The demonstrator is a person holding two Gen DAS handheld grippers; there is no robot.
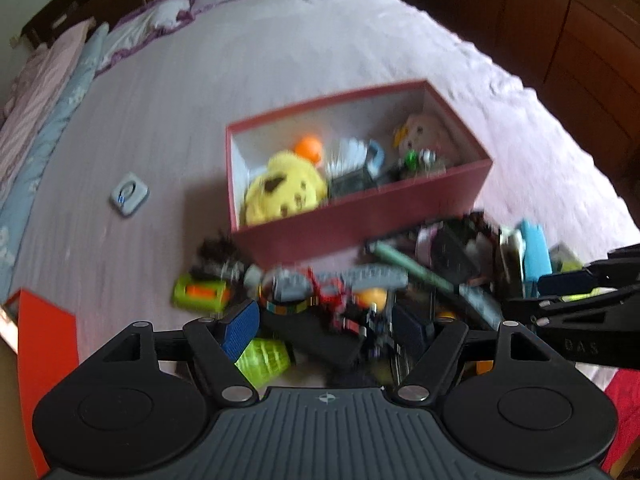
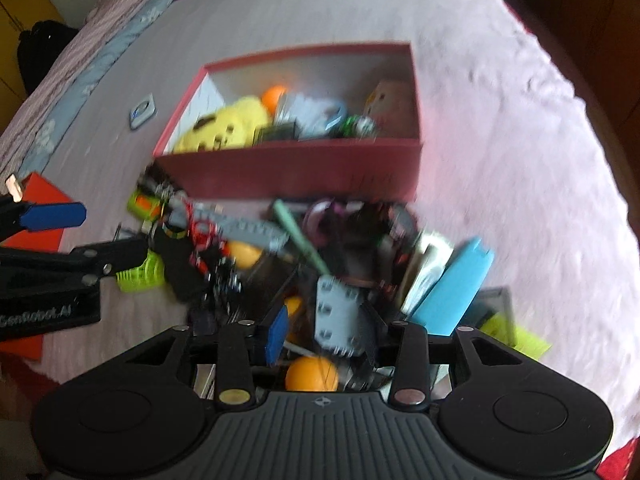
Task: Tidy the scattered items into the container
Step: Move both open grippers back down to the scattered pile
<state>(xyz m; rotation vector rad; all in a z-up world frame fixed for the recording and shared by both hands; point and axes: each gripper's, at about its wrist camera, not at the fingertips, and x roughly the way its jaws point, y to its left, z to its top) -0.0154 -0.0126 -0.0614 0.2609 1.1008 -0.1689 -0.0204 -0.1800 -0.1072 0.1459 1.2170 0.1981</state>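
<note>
Clutter [image 1: 360,300] of small toys and blocks sprawls across the lower middle of both views, on the pink bedspread [image 1: 200,100]. Just above it, mid-frame, sits the red box [image 1: 360,216], already holding a yellow plush [image 1: 284,190] and an orange ball [image 1: 309,148]. Left gripper [image 1: 326,326] hangs spread wide over the heap. Right gripper [image 2: 326,334] is parted around a grey block [image 2: 336,316]; blur hides whether it grips.

Open red box [image 1: 360,216] on the bed holds a yellow plush [image 1: 284,188]; jumbled toy pile [image 1: 360,292] lies at its 6 o'clock.
</note>
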